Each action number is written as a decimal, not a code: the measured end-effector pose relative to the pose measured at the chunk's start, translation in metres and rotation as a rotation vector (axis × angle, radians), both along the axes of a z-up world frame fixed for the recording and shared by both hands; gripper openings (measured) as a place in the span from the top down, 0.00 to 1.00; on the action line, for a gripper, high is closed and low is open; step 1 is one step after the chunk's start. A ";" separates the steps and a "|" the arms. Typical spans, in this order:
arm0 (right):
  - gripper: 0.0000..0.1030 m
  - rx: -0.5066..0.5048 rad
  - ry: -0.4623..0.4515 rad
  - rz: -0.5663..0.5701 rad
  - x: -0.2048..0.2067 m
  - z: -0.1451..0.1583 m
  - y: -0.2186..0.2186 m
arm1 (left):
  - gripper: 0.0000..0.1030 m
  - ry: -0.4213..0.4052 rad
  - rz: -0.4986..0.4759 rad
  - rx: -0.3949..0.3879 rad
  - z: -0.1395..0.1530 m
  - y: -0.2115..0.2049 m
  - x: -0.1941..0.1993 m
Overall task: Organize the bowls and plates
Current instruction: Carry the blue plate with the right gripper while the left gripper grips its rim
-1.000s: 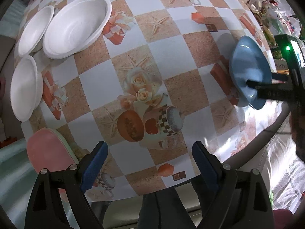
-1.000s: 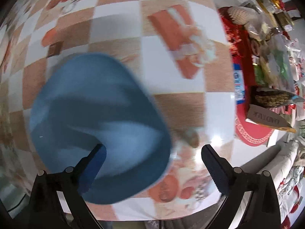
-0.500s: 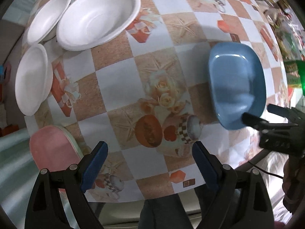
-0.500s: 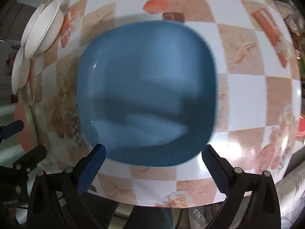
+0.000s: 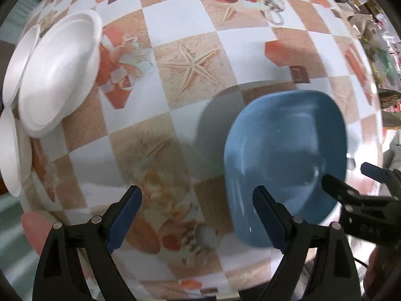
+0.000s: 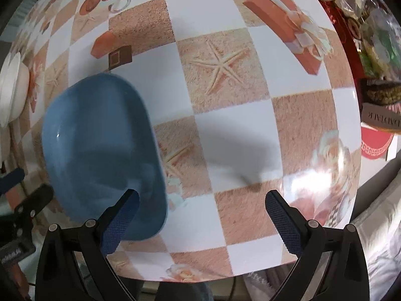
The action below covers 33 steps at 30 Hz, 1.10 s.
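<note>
Bright, even light falls on the patterned tablecloth [image 6: 225, 37], with glare near its right edge, soft shadows beside the motion-blurred blue plate [image 5: 288, 150], and strong fisheye bending and dark vignetting at every corner.

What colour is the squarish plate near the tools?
Blue. The plate shows best in the left wrist view.

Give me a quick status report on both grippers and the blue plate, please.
Left gripper open, empty. Right gripper open, empty. Blue plate flat on the tablecloth between them, ungripped. White bowls far left, nothing blocking.
</note>
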State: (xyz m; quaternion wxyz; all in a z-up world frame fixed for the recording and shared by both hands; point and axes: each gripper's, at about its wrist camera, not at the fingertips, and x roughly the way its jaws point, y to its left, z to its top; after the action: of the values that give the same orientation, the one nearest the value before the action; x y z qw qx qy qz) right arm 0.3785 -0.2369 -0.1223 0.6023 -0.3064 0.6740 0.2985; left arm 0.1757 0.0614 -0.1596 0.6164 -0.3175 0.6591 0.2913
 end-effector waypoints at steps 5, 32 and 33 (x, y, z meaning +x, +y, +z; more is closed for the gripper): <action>0.01 -0.024 -0.004 0.037 0.007 -0.011 0.016 | 0.02 -0.012 0.035 -0.007 -0.016 0.001 0.007; 0.32 0.030 -0.011 0.072 -0.003 0.005 0.040 | 0.41 -0.066 -0.037 0.013 -0.009 -0.021 0.028; 0.39 0.036 -0.012 0.082 -0.006 0.007 0.042 | 0.46 -0.069 -0.060 0.017 -0.007 -0.025 0.032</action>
State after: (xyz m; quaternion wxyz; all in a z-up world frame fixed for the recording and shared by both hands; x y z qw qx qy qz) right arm 0.3725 -0.1951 -0.1151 0.5992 -0.3247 0.6517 0.3329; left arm 0.2082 0.0368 -0.1663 0.6499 -0.3022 0.6443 0.2669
